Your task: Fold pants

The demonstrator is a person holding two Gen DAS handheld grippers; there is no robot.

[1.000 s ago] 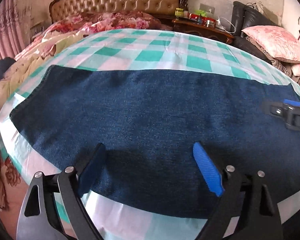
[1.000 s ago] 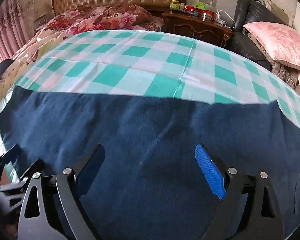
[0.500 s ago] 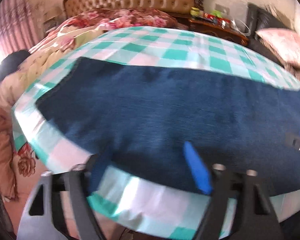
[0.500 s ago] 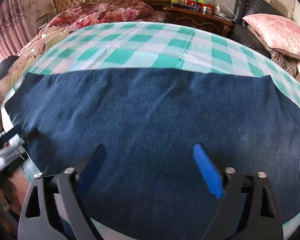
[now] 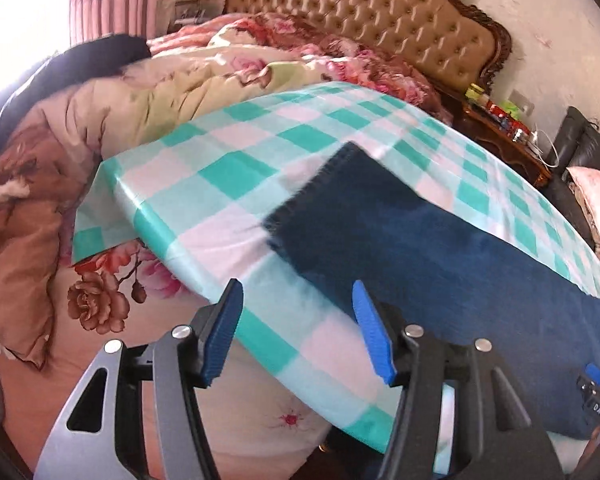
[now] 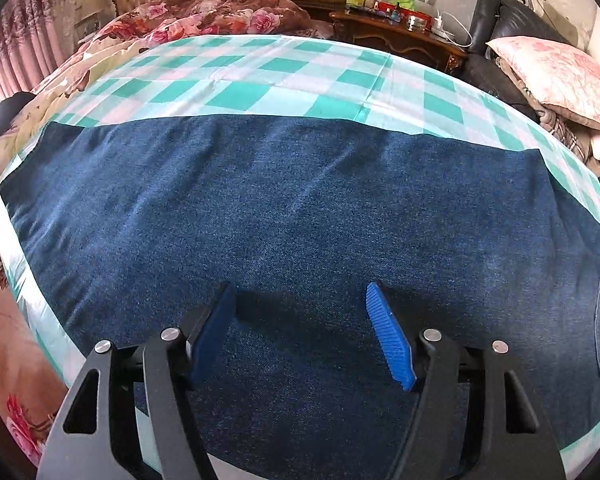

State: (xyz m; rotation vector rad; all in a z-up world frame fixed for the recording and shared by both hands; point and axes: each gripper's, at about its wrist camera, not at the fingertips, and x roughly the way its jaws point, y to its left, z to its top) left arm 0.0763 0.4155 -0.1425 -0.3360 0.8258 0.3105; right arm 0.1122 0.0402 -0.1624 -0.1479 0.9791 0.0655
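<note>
Pants point(image 6: 300, 220) lie flat on the checked cloth point(image 6: 260, 80).

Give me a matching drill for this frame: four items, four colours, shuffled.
Items:
1. pants
2. sheet
3. headboard
4. pillow

Colours:
A. tufted tan
B. dark blue denim
C. pink floral
D. teal and white check

Pairs: 1-B, 2-D, 3-A, 4-C
</note>
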